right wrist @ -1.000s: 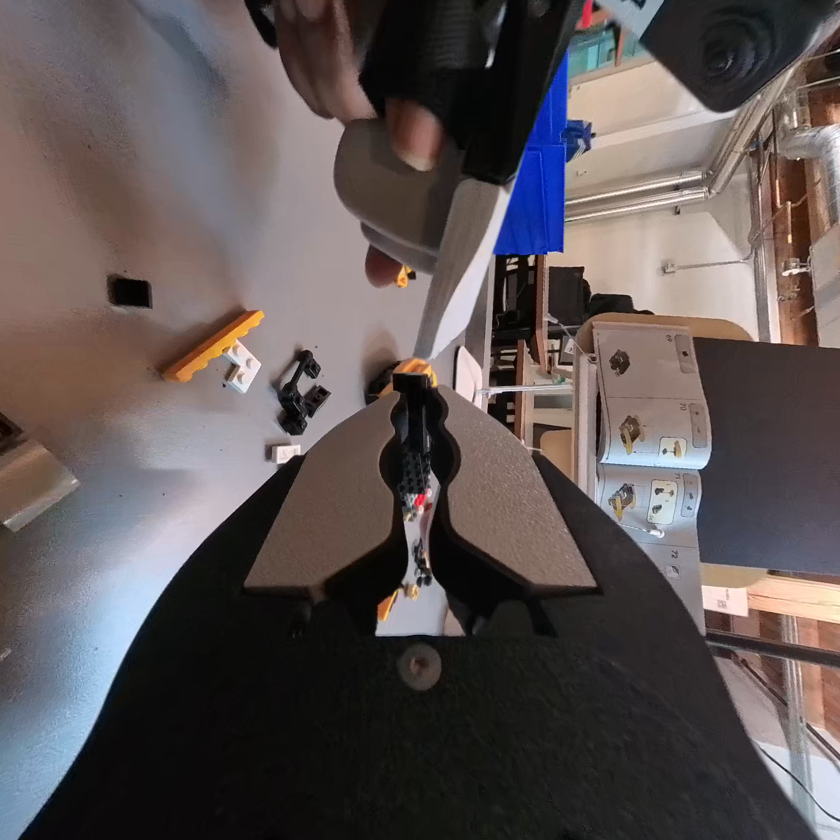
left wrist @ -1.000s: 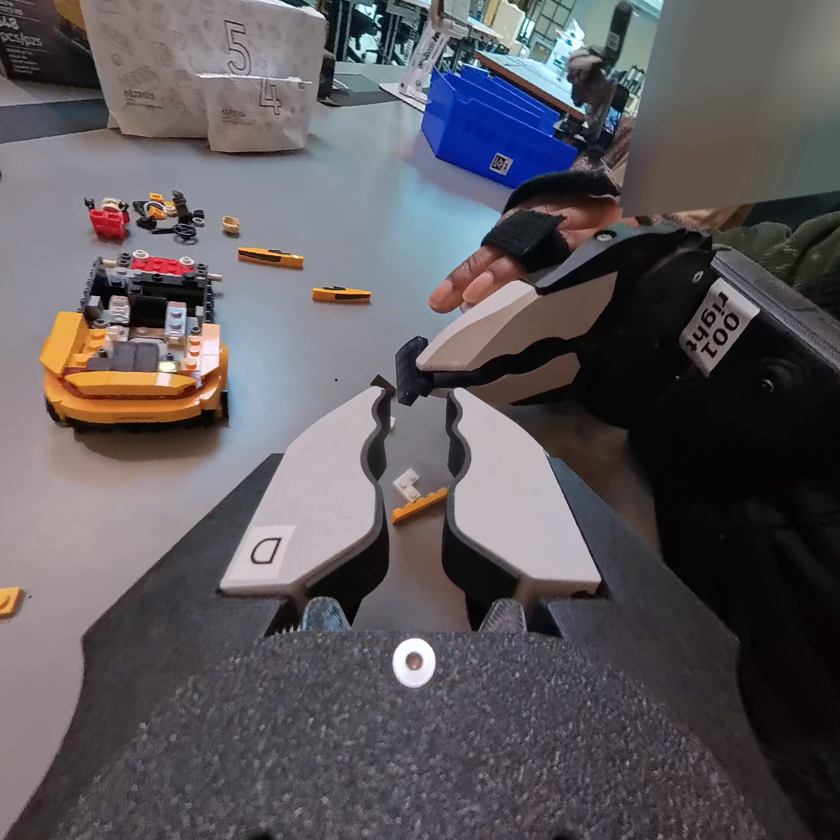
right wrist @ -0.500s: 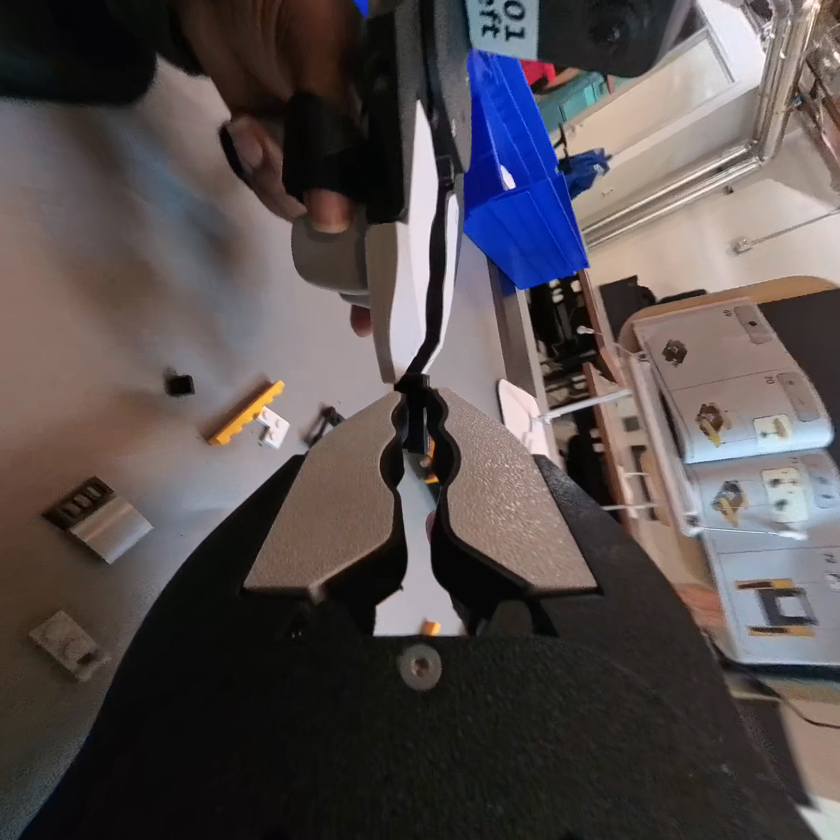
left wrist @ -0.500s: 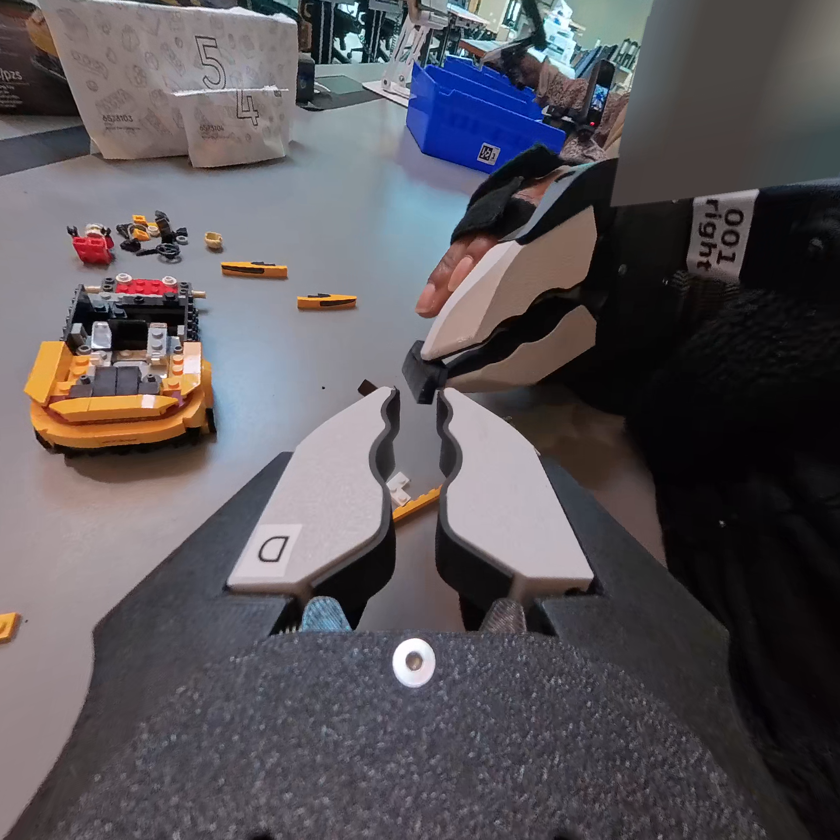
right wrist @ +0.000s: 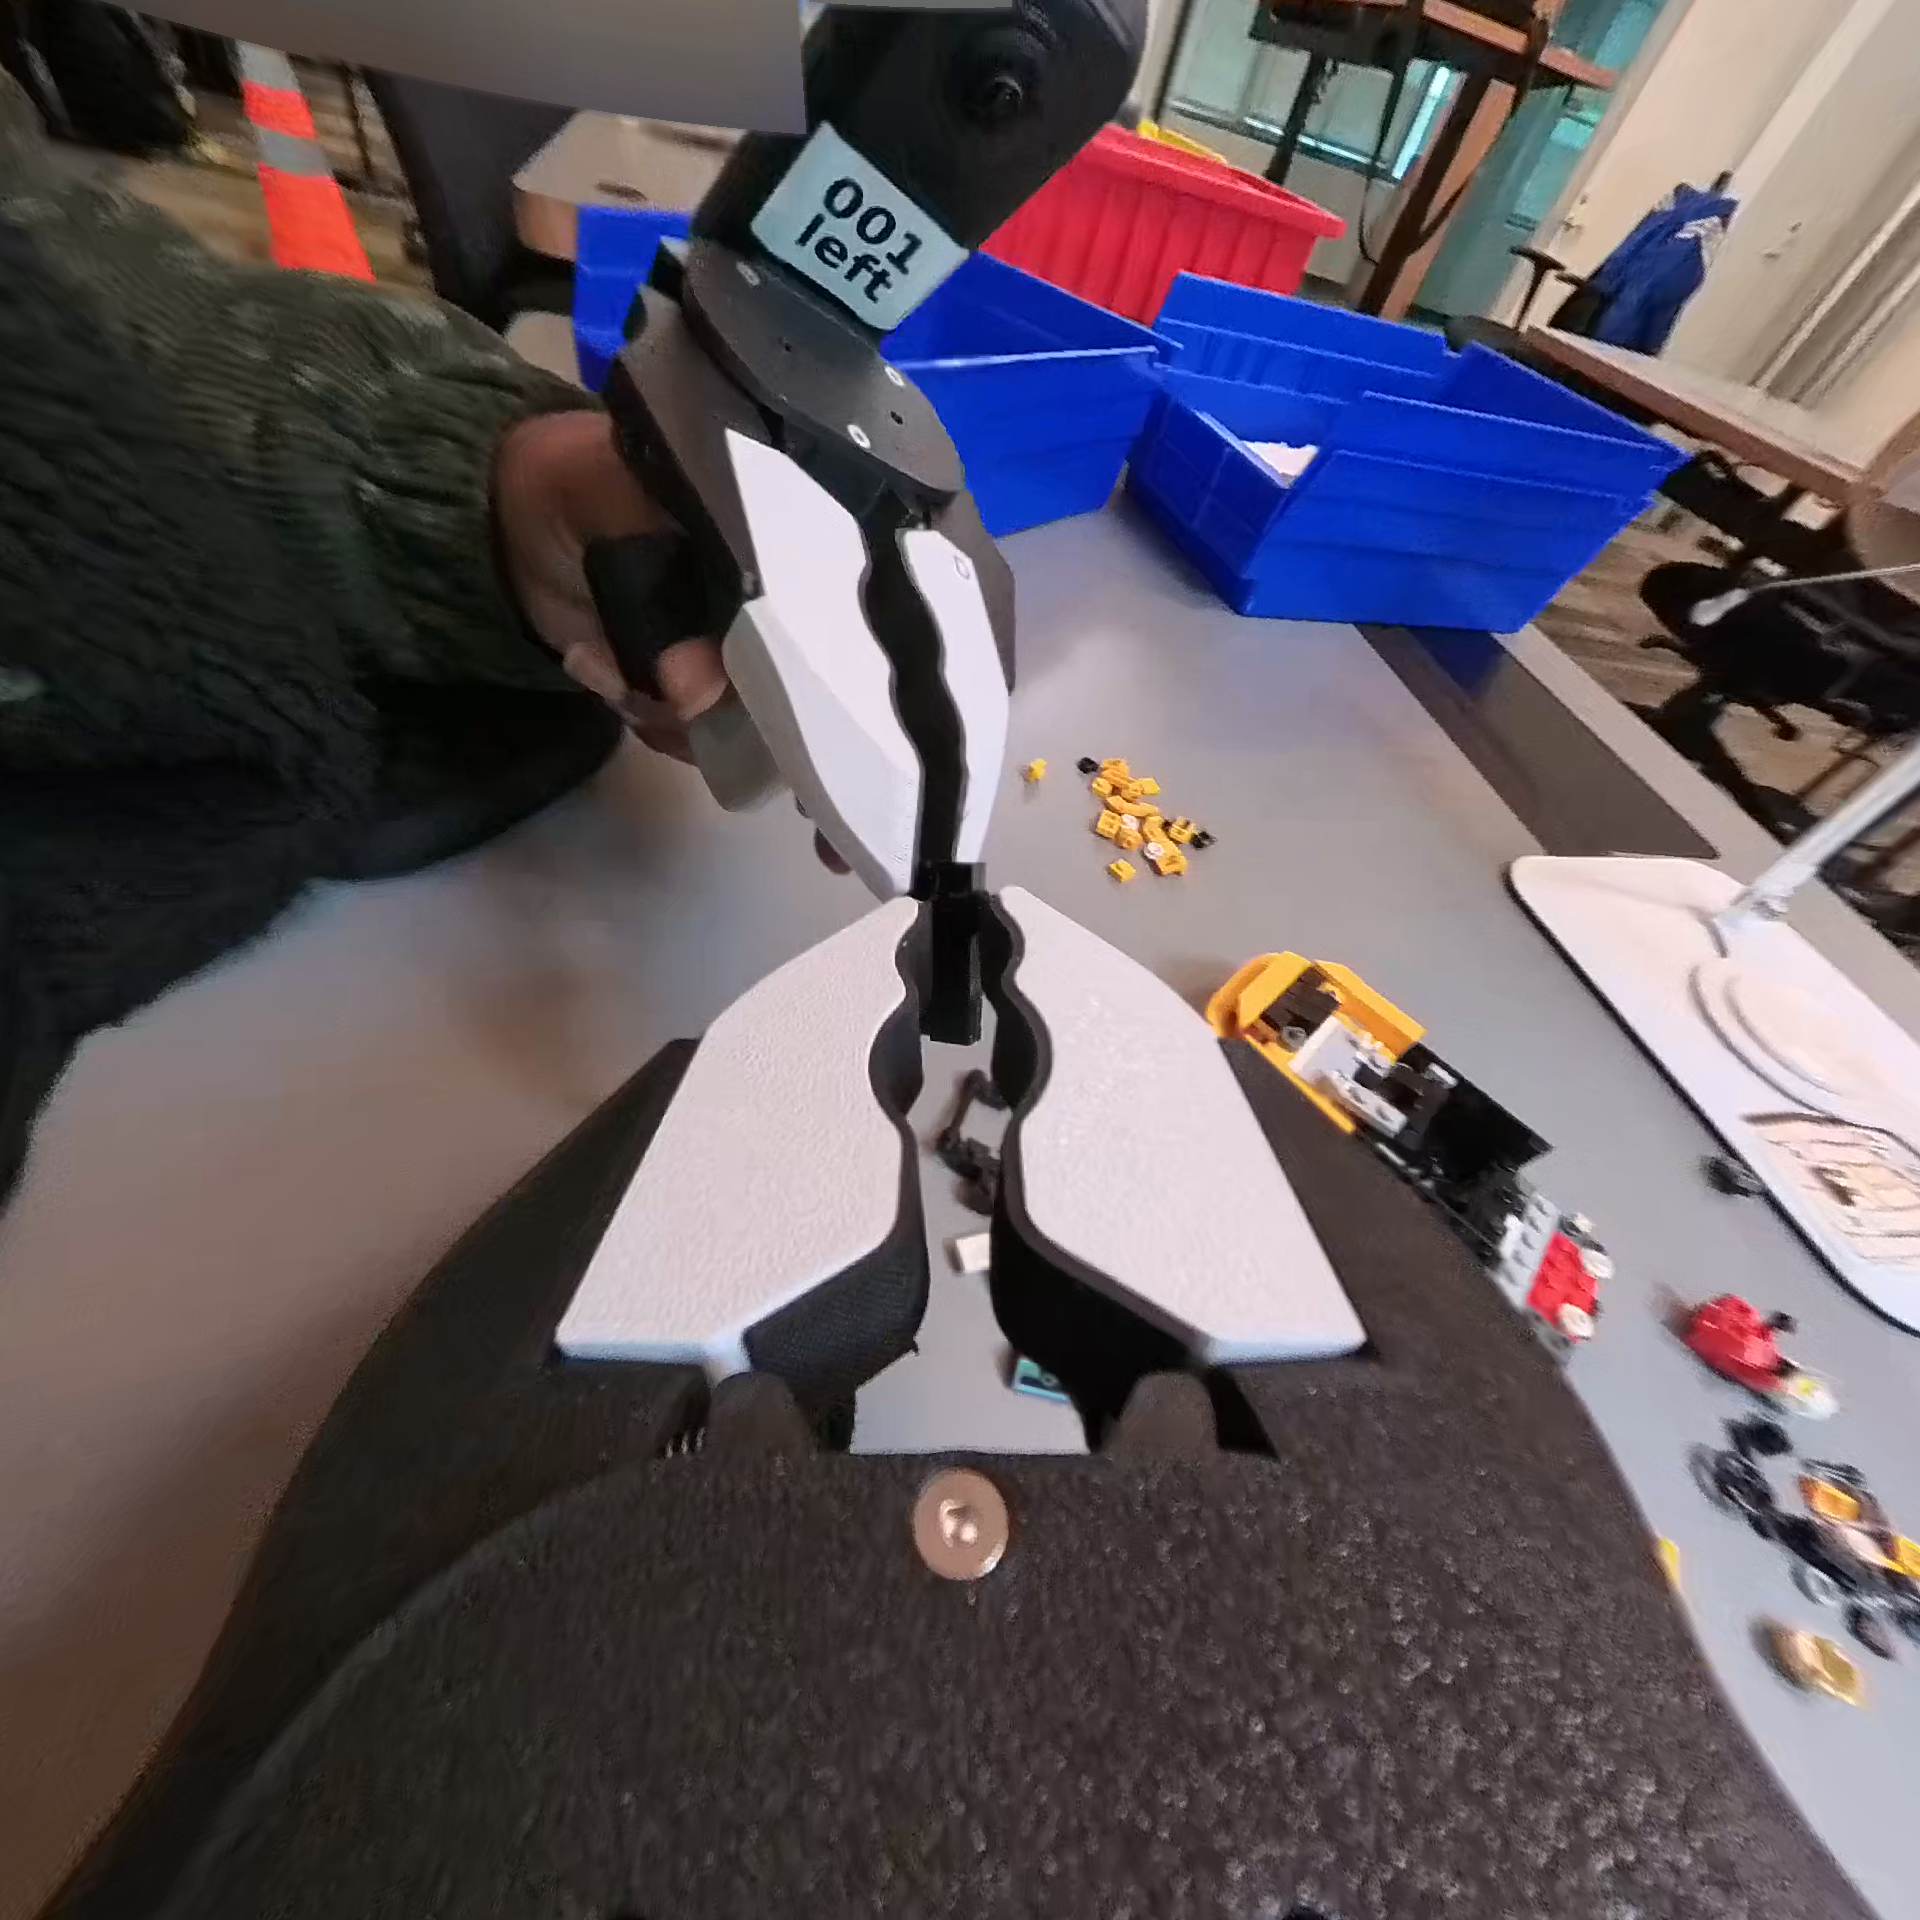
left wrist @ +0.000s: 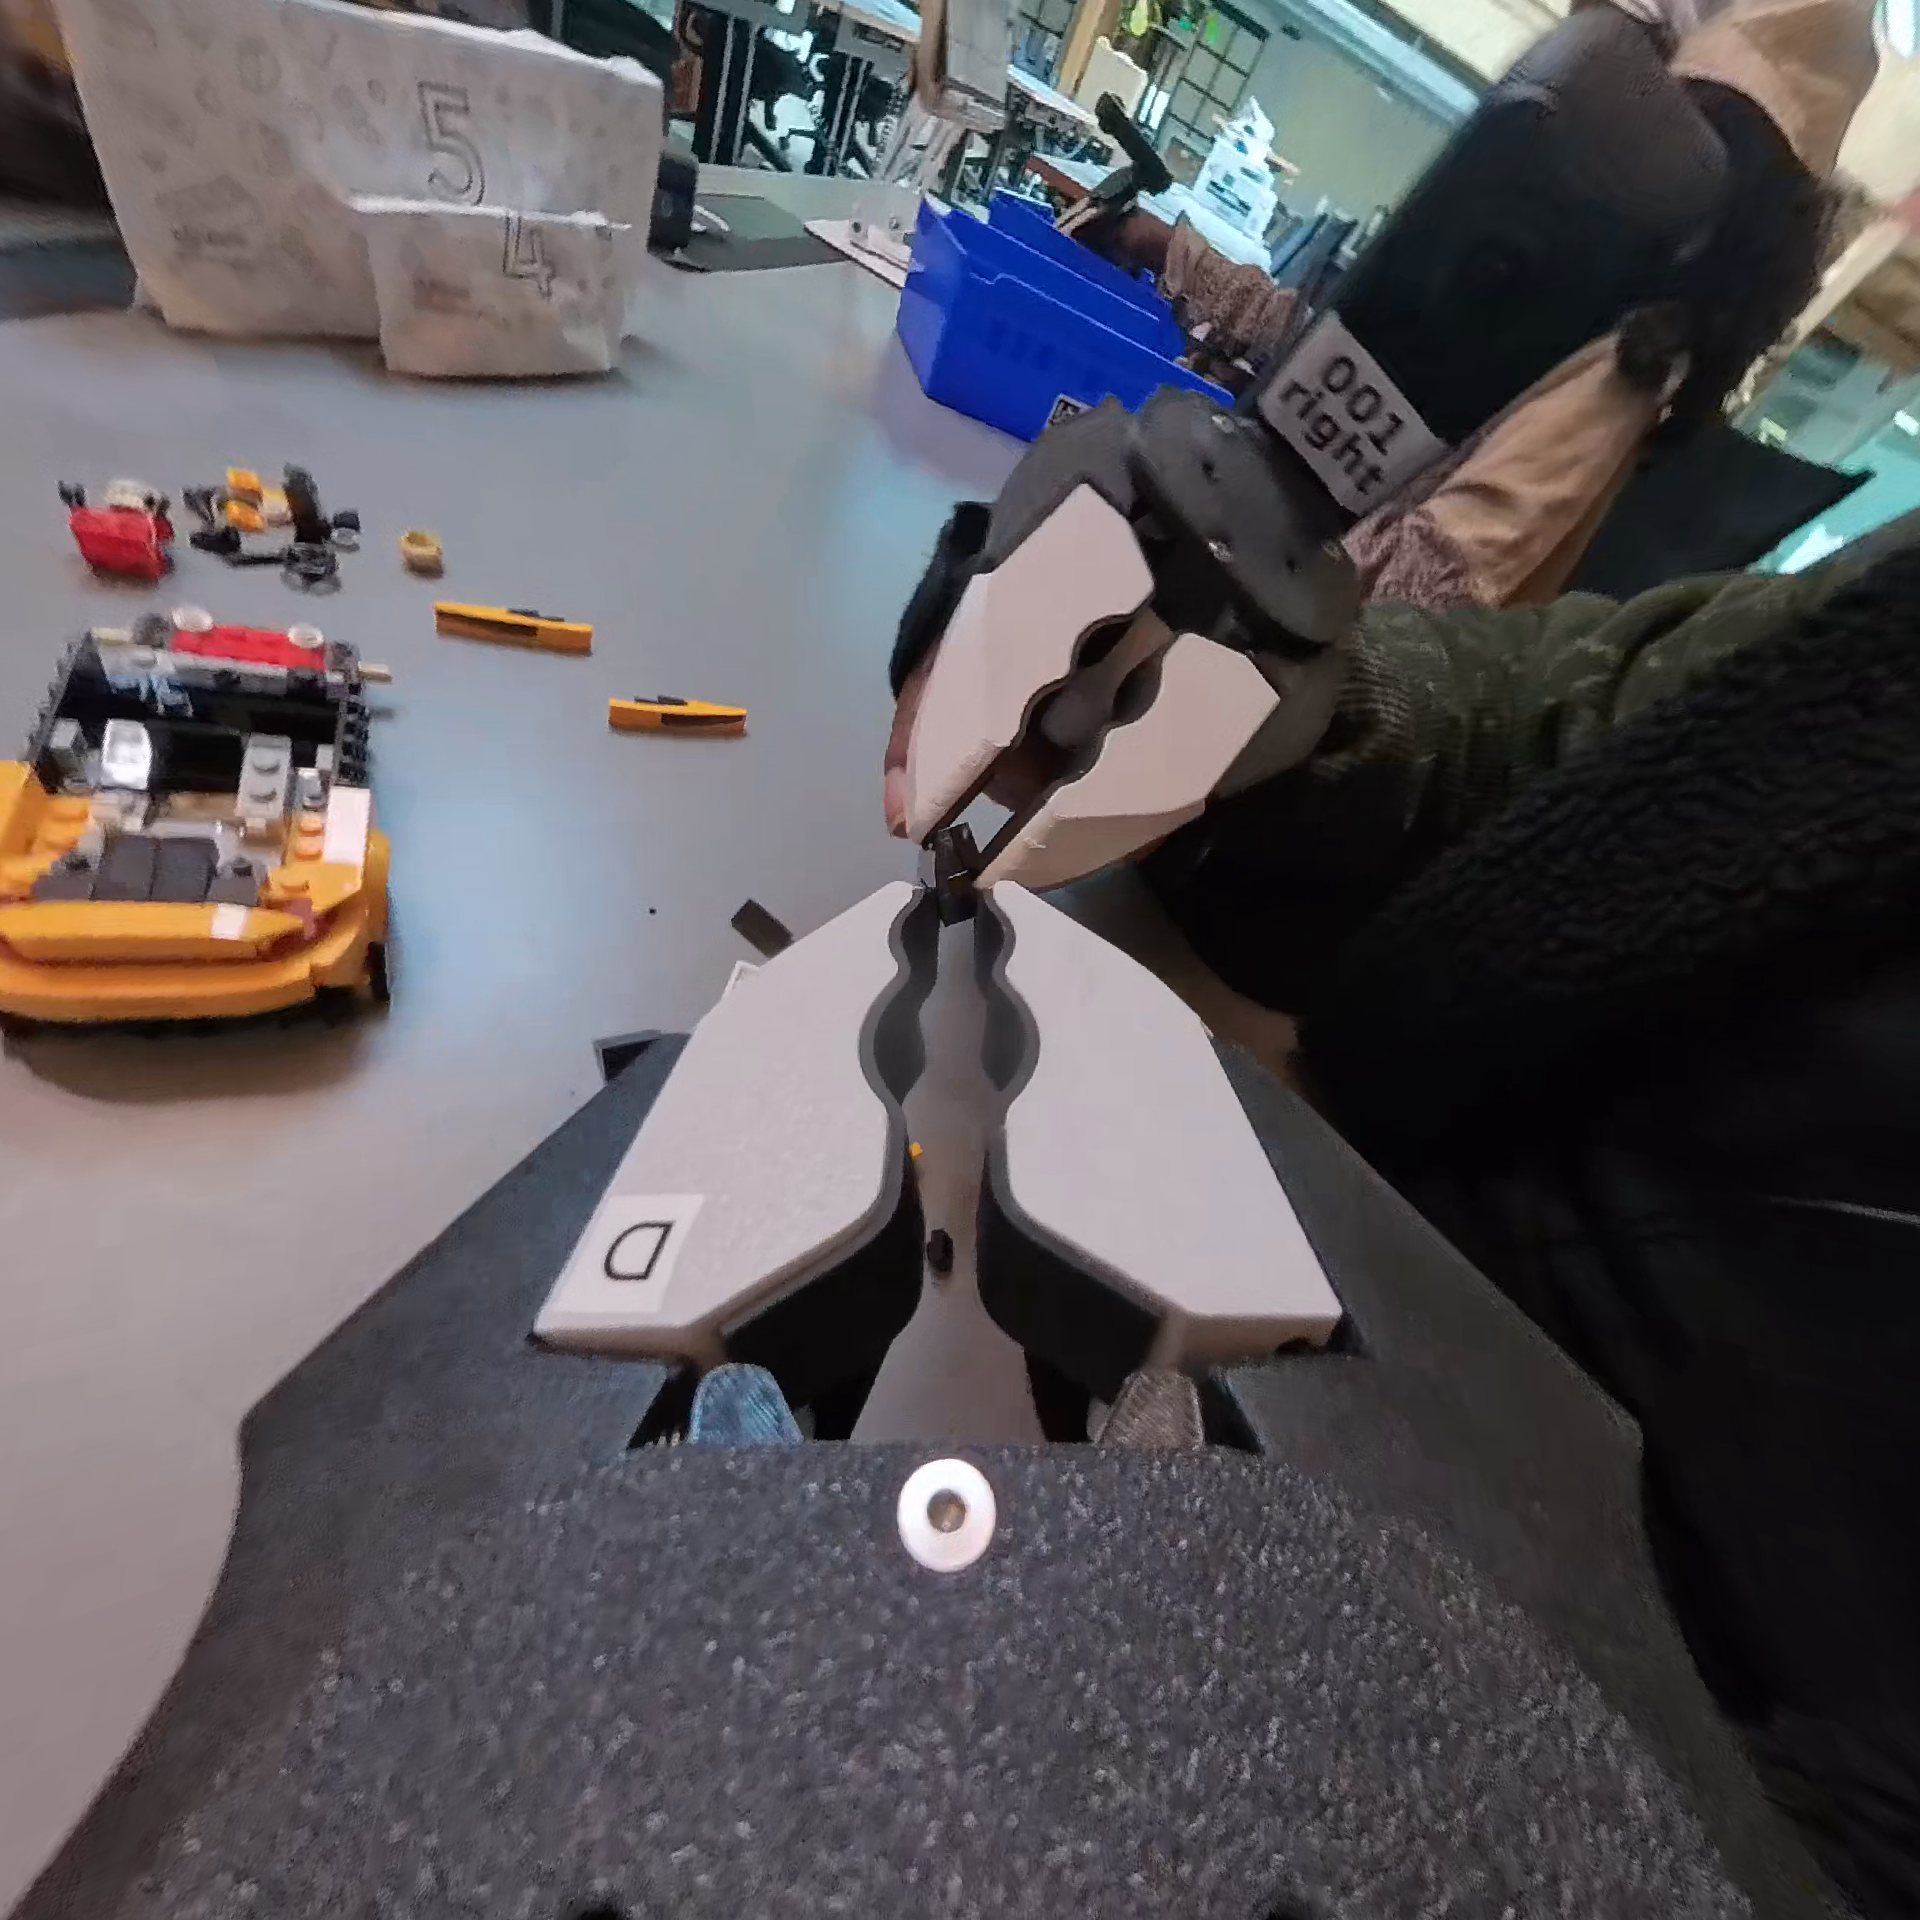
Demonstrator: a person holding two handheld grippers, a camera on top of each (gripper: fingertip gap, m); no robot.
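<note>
The left gripper (left wrist: pixel 951 902) had narrowed its jaws and now pinched one end of the small black brick (right wrist: pixel 951 966). The right gripper (right wrist: pixel 958 920) stayed clamped on it too, both tip to tip above the grey table (left wrist: pixel 665 520), beside the yellow toy car (left wrist: pixel 177 831).

On the grey table (left wrist: pixel 644 468), a yellow toy car (left wrist: pixel 177 831) sits at nine o'clock, two paper bags (left wrist: pixel 343 177) at eleven, blue bins (right wrist: pixel 1382 499) at one, loose yellow bricks (right wrist: pixel 1138 821) mid-table.
</note>
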